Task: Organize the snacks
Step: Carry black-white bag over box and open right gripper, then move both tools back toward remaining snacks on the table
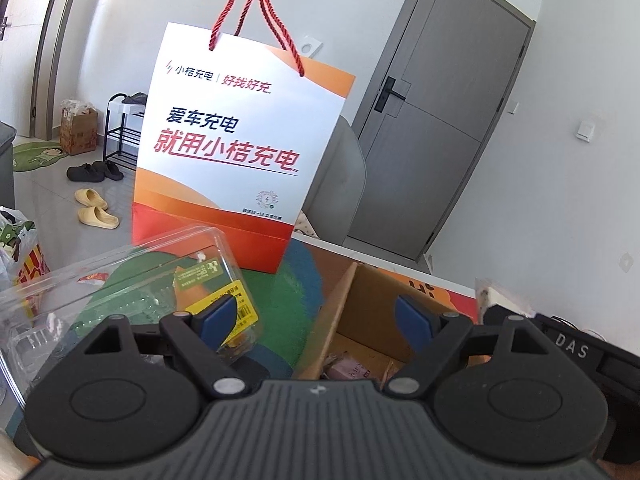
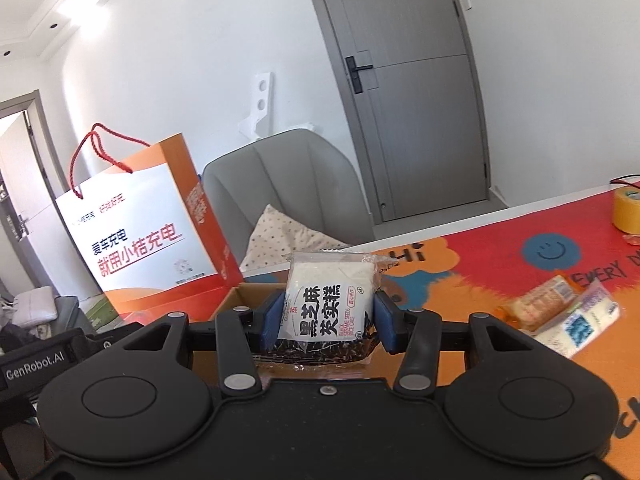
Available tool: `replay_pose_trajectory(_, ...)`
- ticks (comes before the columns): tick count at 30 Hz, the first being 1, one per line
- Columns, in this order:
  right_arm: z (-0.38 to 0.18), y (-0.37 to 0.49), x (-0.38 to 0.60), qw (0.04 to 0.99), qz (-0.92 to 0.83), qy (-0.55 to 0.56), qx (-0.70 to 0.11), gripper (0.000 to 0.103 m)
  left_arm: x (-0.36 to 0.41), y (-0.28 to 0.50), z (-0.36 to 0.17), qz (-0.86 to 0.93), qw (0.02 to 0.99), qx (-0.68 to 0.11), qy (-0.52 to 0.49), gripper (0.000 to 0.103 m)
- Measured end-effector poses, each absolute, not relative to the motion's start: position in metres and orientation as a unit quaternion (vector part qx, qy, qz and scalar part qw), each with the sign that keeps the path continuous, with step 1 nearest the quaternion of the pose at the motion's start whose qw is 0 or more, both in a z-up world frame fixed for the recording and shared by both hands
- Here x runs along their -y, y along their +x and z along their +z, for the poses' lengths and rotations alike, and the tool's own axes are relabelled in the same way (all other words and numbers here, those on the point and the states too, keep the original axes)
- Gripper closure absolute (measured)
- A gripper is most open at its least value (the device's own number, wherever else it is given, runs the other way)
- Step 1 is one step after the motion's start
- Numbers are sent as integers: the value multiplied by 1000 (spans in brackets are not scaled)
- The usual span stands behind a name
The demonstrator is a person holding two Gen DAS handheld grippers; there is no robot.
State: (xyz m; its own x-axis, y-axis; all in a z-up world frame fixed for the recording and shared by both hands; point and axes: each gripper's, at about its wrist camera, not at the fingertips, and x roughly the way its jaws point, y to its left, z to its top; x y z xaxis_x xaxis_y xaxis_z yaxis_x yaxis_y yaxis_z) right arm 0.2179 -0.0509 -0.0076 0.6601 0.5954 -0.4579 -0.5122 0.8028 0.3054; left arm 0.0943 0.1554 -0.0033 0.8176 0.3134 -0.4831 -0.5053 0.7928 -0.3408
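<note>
The right hand-held gripper (image 2: 327, 317) gripped a packet of black sesame rice cake (image 2: 329, 300) between its blue pads, above a cardboard box (image 2: 244, 294) on the bench (image 2: 472, 276). The left hand-held gripper (image 1: 316, 320) stood wide apart and empty beside a clear plastic container (image 1: 120, 276).

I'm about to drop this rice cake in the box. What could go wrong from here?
1. The right gripper pinches the black sesame rice cake packet only by its side edges; the slick wrapper could slip out short of the cardboard box.
2. The open left gripper hangs partly over the box and could block the drop.
3. Its left finger sits close to the clear plastic clamshell, which could get nudged.
</note>
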Motion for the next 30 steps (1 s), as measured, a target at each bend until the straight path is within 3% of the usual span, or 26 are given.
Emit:
replay_pose_trajectory(2,-7,217,43,902,326,78,-271,54,-159,93,-4,225,923,-205,-237,18)
replay_pose_trajectory(4,-7,216,35,895,352,75,-265,39,-162,92,-5,228,921,-205,-241,18)
replay_pose_trajectory(5,-7,216,33,894,351,74,-270,25,-163,92,-5,229,920,-206,-242,18)
replay_pose_trajectory(6,-8,216,34,895,344,79,-273,23,-163,92,-5,229,920,-205,-243,18)
replay_pose_trajectory(22,-17,215,86,905,288,100,-297,23,-129,105,-4,197,929,-217,-228,17)
replay_pose_trajectory(30,-24,216,129,913,251,117,-300,19,-94,123,-3,178,936,-224,-207,11)
